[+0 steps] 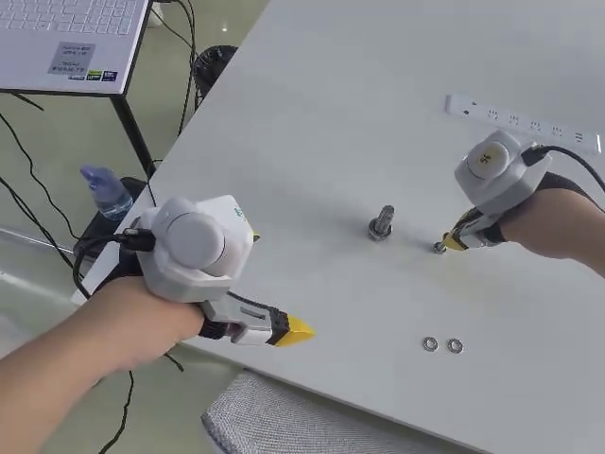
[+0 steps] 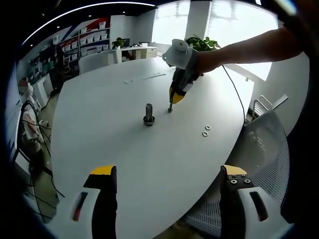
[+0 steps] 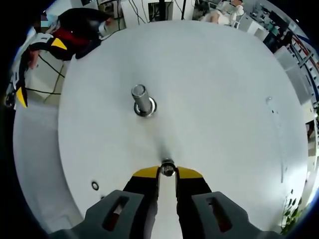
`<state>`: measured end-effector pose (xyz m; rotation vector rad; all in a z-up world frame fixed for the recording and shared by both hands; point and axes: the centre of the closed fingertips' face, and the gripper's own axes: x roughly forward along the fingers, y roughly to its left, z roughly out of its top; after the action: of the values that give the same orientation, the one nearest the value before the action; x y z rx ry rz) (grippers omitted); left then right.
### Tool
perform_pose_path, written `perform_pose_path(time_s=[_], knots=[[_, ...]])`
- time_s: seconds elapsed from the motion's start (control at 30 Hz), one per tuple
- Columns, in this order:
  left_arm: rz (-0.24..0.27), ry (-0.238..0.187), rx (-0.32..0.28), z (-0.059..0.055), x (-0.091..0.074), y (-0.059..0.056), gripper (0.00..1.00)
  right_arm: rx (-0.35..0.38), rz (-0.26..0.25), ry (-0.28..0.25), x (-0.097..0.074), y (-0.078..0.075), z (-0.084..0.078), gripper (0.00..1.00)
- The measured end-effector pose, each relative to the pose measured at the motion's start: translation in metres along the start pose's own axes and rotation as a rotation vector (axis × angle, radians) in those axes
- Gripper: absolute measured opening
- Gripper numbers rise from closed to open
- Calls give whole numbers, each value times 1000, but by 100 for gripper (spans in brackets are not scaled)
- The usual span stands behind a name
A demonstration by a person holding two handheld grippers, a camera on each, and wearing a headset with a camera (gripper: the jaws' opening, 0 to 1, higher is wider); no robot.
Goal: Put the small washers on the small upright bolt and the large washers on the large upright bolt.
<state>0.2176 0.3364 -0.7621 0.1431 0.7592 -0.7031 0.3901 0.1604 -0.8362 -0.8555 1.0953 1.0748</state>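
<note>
- Head view: the left tool [image 1: 295, 330] hangs over the near edge of the white counter [image 1: 331, 113], well apart from the work. The right tool [image 1: 445, 245] has its tips down at the small bolt [image 1: 440, 249]. The large bolt [image 1: 382, 223] stands upright near it. Two loose washers [image 1: 430, 344] lie flat, side by side, nearer the person.
- Left gripper view: this tool's own jaws are spread wide and hold nothing.
- Right gripper view: the jaws are drawn almost together about the small bolt's top. Whether they pinch a washer there I cannot tell.
- Handling, as I judge it: the washers look light, thin, hard and slick. Lying flush on a smooth counter, they will likely skate rather than lift. They are best nipped across the outer rim with the very tips, then held level over the bolt.
</note>
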Motion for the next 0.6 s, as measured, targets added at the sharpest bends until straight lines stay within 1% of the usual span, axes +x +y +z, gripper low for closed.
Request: perform_pose_path(time_s=[0.1,0.17,0.2,0.33,0.47,0.6], knots=[[1,-2,-4,0,1,1,85,-3,3,5,2,-1,0,13],[9,-8,-6,0,1,3,86,-4,5,5,6,-4,1,13],[8,-10,-11,1,1,3,86,-2,6,11,7,-3,-1,13],[10,-4,-11,-2,0,4,86,-5,6,8,12,-2,-1,13],[14,-7,-18,-2,-1,5,85,-6,6,8,14,-2,-2,13],[12,-1,-24,-5,-2,6,85,-8,9,12,16,0,-2,13]])
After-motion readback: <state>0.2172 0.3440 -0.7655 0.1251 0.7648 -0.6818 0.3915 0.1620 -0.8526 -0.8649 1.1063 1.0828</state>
